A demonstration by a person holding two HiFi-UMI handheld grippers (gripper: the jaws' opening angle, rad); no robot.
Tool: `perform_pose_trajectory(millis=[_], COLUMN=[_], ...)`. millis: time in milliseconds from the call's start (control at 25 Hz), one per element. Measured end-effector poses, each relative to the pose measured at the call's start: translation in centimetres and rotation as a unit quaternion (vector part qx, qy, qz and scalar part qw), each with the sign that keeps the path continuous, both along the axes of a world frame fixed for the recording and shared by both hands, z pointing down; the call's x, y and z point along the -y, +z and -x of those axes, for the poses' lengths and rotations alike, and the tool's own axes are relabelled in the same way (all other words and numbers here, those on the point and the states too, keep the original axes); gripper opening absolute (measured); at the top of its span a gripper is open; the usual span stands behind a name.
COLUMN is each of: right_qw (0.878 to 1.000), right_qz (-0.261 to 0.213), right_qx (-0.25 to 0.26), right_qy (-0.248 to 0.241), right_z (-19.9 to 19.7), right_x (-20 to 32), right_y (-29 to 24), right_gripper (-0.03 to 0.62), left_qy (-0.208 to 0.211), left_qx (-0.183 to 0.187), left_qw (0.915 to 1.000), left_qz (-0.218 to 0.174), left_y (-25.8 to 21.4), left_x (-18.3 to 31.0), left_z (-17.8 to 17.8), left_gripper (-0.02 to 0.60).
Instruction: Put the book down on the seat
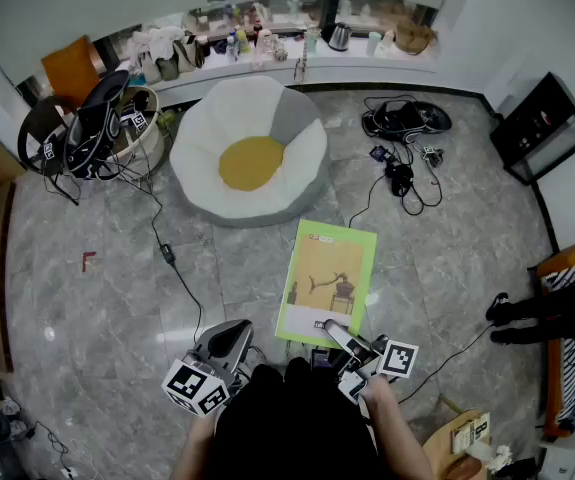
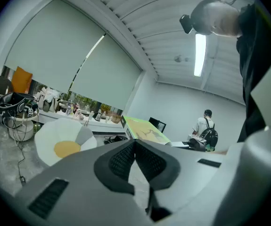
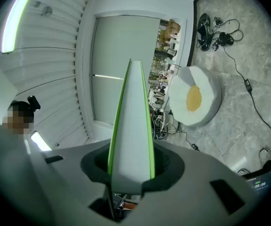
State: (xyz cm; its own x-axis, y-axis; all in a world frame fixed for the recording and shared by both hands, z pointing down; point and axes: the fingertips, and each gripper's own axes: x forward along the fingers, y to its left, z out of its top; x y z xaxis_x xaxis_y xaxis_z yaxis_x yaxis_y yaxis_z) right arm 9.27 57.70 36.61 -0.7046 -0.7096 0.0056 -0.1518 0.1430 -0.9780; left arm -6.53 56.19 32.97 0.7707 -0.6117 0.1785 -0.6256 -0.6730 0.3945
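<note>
Overhead view of a person standing on a grey stone floor (image 1: 97, 298), seen from a head camera looking steeply down, with a gripper in each hand at the bottom of the frame.

The right gripper (image 1: 335, 336), lower centre-right, is clamped on the near short edge of a thin book (image 1: 327, 283) with a bright green border and a tan cover picture. Its own view shows the book edge-on between the jaws, which press on both faces and stand only as far apart as the book is thick. The room appears turned sideways in that view, so the gripper is rolled onto its side. It points level and carries the book flat, cover up, above the floor.

The seat (image 1: 250, 148), a round white beanbag with a yellow centre like a fried egg, sits on the floor in the upper middle of the frame. It lies beyond the book's far edge and a little to the left, apart from it with bare floor between. The book's long axis runs up the frame from the gripper, just right of the seat's centre.

The left gripper (image 1: 235, 333), lower left, is tipped slightly down with its jaws together on nothing. The right hand is nearer the seat's yellow hollow.
</note>
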Motion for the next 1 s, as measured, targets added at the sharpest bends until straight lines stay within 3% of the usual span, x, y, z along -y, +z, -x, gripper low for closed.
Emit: perform_pose_trajectory(millis=[400, 1000], right_qw=[1.0, 0.999], right_qz=[-0.022, 0.003], right_qx=[0.004, 0.026], right_qy=[-0.021, -0.045], right_z=[-0.3, -3.1], right_x=[0.5, 0.7], right_y=[-0.8, -0.3], right_gripper=[0.143, 0.144], left_qy=[-0.011, -0.036], left_qx=[0.009, 0.021], left_qw=[0.9997, 0.9987], left_qz=[0.019, 0.029], left_y=[1.1, 1.5], left_x=[0.5, 0.2], left_z=[-1.0, -4.5], left_gripper=[0.012, 0.013])
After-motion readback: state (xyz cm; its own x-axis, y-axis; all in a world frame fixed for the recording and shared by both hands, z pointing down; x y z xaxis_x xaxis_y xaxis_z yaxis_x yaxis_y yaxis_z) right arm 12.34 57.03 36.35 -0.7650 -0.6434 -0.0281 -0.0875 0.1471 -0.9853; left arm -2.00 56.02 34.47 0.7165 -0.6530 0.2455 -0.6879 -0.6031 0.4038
